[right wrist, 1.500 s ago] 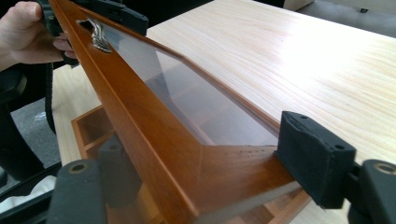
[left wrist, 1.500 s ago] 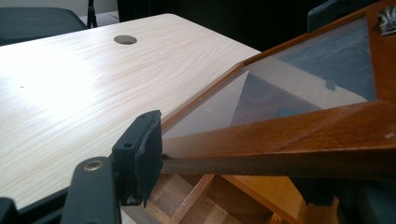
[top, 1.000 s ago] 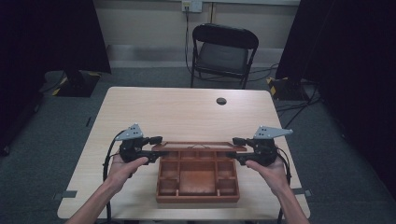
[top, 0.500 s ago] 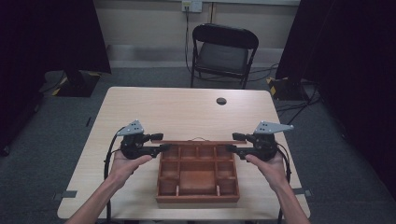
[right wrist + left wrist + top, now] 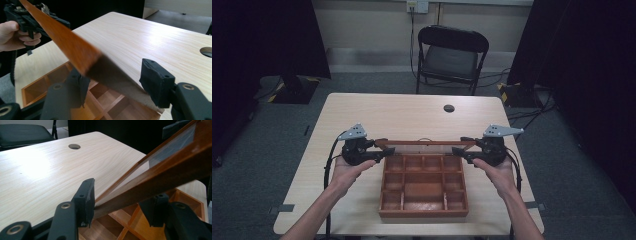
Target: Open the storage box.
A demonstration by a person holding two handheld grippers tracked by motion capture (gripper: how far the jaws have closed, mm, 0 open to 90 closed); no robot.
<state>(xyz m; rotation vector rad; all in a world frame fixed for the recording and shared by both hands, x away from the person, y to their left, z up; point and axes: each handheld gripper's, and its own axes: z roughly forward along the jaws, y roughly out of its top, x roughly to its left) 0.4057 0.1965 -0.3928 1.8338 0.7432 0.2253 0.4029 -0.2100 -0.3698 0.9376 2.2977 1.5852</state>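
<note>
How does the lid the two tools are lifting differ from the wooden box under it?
The lid is raised at the far edge, held between both tools; the box lies flat on the table. The lid is a thin frame around a clear pane; the box is deep, split into compartments. Both are reddish-brown wood.

In the right gripper view, the lid (image 5: pixel 75 52) is blurring near the jaws; jaw contact is remaining indeterminate. Its top end is running off the frame's top-left corner.

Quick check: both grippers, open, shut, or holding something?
Left gripper: open, jaws straddling the lid edge.
Right gripper: open, jaws straddling the lid's other end.
</note>
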